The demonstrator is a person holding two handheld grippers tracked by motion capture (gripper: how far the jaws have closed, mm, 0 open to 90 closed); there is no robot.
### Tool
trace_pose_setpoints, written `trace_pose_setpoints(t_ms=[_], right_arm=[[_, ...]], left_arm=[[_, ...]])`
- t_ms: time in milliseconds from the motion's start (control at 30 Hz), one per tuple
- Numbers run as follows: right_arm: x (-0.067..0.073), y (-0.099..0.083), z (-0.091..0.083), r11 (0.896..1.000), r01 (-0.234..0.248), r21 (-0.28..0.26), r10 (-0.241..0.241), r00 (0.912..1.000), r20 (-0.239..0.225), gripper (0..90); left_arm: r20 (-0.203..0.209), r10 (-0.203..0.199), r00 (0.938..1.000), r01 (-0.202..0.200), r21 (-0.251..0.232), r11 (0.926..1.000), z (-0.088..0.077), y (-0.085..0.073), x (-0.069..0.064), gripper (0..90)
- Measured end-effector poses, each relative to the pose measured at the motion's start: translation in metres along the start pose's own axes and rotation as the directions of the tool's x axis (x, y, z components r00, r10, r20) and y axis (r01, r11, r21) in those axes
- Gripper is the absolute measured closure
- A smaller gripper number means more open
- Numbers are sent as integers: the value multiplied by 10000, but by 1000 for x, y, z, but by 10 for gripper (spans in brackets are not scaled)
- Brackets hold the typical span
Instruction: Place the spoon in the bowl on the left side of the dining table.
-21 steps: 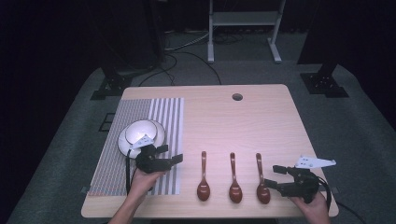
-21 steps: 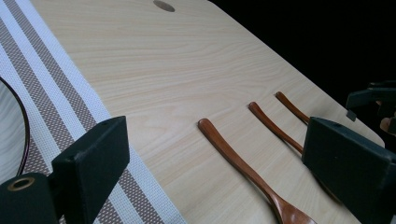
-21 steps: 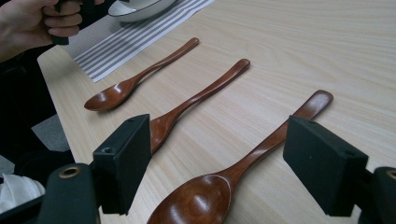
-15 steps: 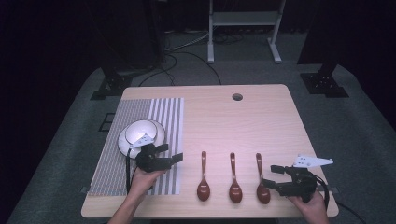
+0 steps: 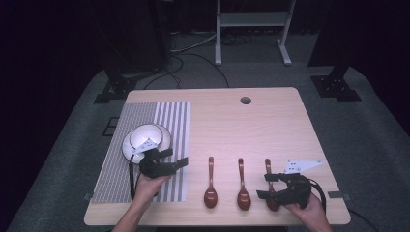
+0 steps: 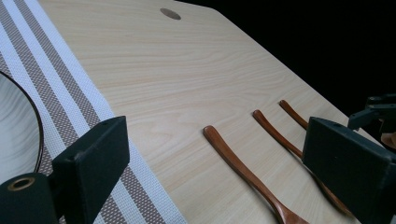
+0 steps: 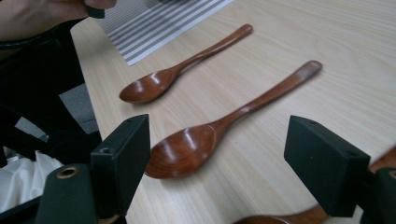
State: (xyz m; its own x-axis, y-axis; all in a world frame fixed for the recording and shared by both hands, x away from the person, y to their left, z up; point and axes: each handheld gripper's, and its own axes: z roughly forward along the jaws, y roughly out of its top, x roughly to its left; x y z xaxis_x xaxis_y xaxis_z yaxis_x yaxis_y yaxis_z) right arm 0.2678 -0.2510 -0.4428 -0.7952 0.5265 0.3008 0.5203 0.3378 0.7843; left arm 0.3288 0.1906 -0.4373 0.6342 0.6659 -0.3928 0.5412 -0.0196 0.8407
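Observation:
Three brown wooden spoons lie side by side near the table's front edge: the left spoon [image 5: 211, 186], the middle spoon [image 5: 241, 187] and the right spoon [image 5: 267, 167]. My left gripper [image 5: 175, 158] hovers over the striped placemat [image 5: 145, 113] just in front of the white bowl [image 5: 140, 137], pointing right, open and empty [image 6: 215, 140]. My right gripper [image 5: 267, 186] sits at the front right, pointing left, open over the right spoon's bowl end. In the right gripper view the middle spoon [image 7: 196, 144] lies beyond the open jaws [image 7: 224, 154], with the right spoon [image 7: 285, 217] at the bottom edge.
The light wooden table [image 5: 270, 125] has a round cable hole [image 5: 245, 100] at the back. The placemat [image 6: 60, 93] and bowl [image 6: 14, 135] take up the left side. Dark floor, stand feet [image 5: 338, 87] and cables surround the table.
My right gripper has shifted a little to the left, toward the right spoon. The left gripper has stayed almost where it was.

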Motion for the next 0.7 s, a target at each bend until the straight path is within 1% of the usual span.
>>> trace_pose_setpoints(t_ms=[67,233,267,300,367,400,467,500,700], right_arm=[[3,3,3,10000,82,56,-82,9999,-118,214],[7,11,10,9995,244,189,-238,9992,-335,209],[8,12,11,9994,265,224,-257,9989,-385,209],[11,17,16,9986,390,352,-372,9980,-503,207],[12,18,18,9983,427,398,-405,9977,-543,207],[15,23,23,9972,549,506,-513,9963,-693,208],[16,25,25,9968,583,554,-540,9957,-759,207],[19,30,29,9953,707,657,-646,9938,-906,208],[28,42,41,9888,1164,939,-1044,9868,-1239,209]], left_arm=[[15,54,10000,-54,19,10000,0,0,0,66],[46,-14,10000,14,72,10000,0,-1,0,66],[23,-8,10000,8,73,10000,0,-1,0,66],[-18,11,10000,-11,101,9999,-1,-1,0,66],[-65,18,10000,-17,105,9999,0,0,-1,66],[-58,29,10000,-29,105,9999,0,0,-1,66],[-37,41,10000,-41,135,9999,0,-1,-1,66],[-36,38,10000,-37,161,9999,1,-1,-1,66],[-45,-2,10000,3,173,9998,1,-1,-1,66]])
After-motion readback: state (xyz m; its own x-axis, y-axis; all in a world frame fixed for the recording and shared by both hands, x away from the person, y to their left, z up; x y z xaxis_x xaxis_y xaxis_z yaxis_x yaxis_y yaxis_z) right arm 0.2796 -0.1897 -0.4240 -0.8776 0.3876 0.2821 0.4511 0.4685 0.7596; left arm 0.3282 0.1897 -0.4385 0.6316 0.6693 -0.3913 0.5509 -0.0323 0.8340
